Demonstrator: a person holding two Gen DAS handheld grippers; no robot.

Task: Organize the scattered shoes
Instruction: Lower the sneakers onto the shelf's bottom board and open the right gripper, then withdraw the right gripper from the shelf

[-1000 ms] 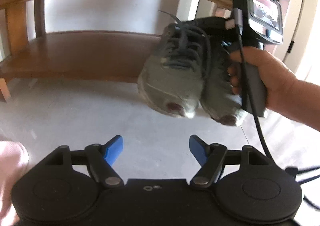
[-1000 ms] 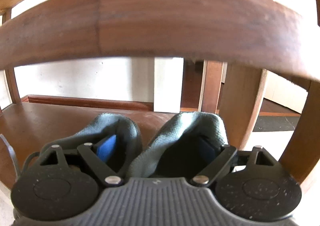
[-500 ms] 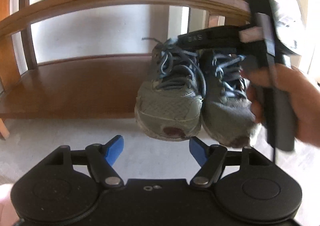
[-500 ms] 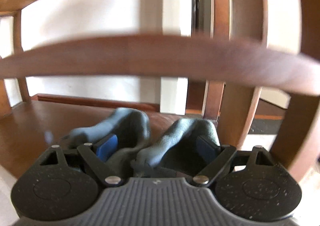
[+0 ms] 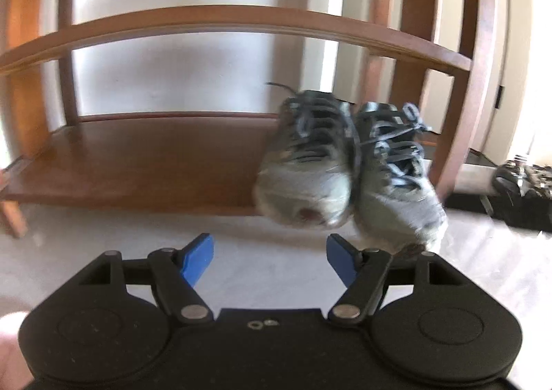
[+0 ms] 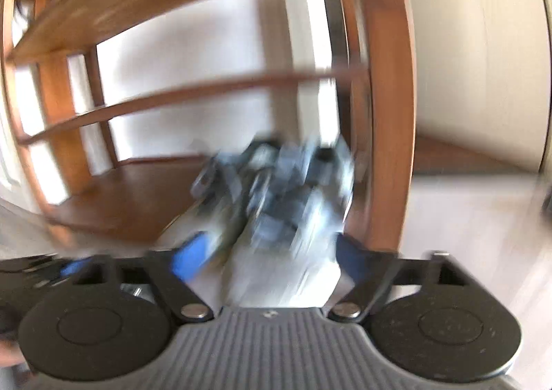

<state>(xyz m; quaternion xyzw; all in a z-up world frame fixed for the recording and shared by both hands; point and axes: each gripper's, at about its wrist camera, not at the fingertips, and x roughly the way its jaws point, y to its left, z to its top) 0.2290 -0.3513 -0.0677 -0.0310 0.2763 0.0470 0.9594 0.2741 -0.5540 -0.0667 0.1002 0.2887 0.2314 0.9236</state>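
Sneakers (image 5: 345, 169), grey and paired side by side, sit at the right end of the bottom shelf (image 5: 138, 162), toes pointing out over its front edge. Left claw (image 5: 269, 257) and right claw (image 6: 265, 255) are both spread, empty.

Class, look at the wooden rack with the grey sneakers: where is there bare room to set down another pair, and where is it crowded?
The bottom shelf lies bare from its left post across to the grey sneakers. The middle shelf shows nothing on it. It is crowded at the right end, where the sneakers sit against the right post, toes overhanging the shelf edge.
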